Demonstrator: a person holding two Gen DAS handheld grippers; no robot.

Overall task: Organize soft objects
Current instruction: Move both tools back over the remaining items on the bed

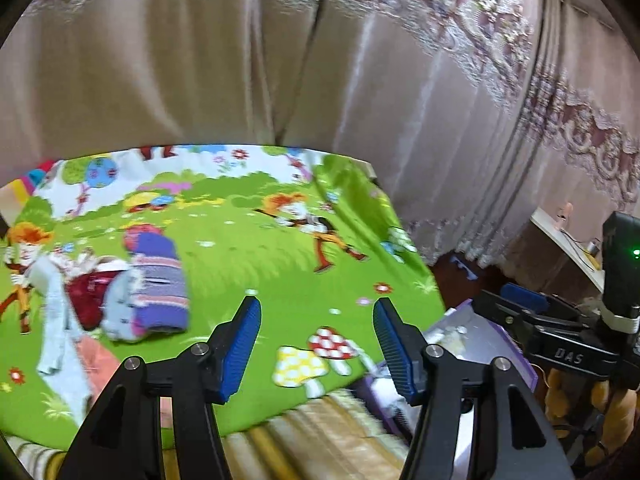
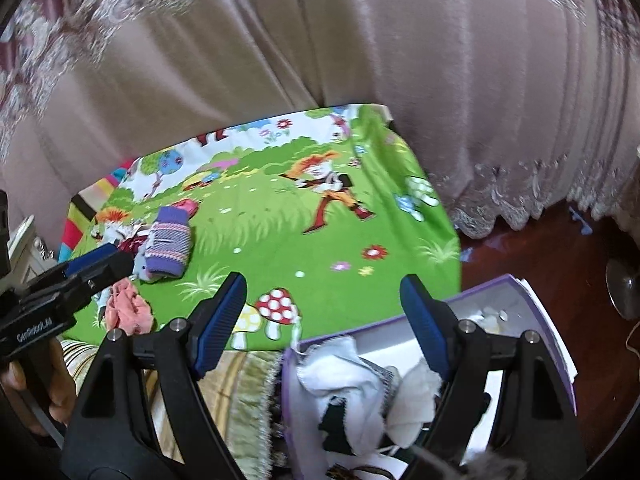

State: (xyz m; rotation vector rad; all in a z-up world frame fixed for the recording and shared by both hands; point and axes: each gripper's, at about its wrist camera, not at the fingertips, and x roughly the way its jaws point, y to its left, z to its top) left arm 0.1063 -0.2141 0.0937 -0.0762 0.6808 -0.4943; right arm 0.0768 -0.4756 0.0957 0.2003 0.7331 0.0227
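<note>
A pile of soft things lies at the left of the green cartoon mat (image 1: 280,248): a purple striped knit piece (image 1: 160,284), a dark red item (image 1: 86,292), a pale blue cloth (image 1: 60,320) and a pink cloth (image 1: 96,364). My left gripper (image 1: 318,320) hovers over the mat's near edge, right of the pile, open with nothing between its blue pads. My right gripper (image 2: 322,308) is open and empty above the mat's edge and a purple box (image 2: 532,292). White cloths (image 2: 340,372) lie in the box. The purple knit piece (image 2: 168,244) shows far left.
Beige curtains (image 1: 200,80) hang behind the mat. A striped, fringed cover (image 2: 240,392) lies under its near edge. Dark wood floor (image 2: 540,248) is to the right. A hand (image 2: 52,392) holds the left gripper's handle, and its fingers (image 2: 96,258) show nearby.
</note>
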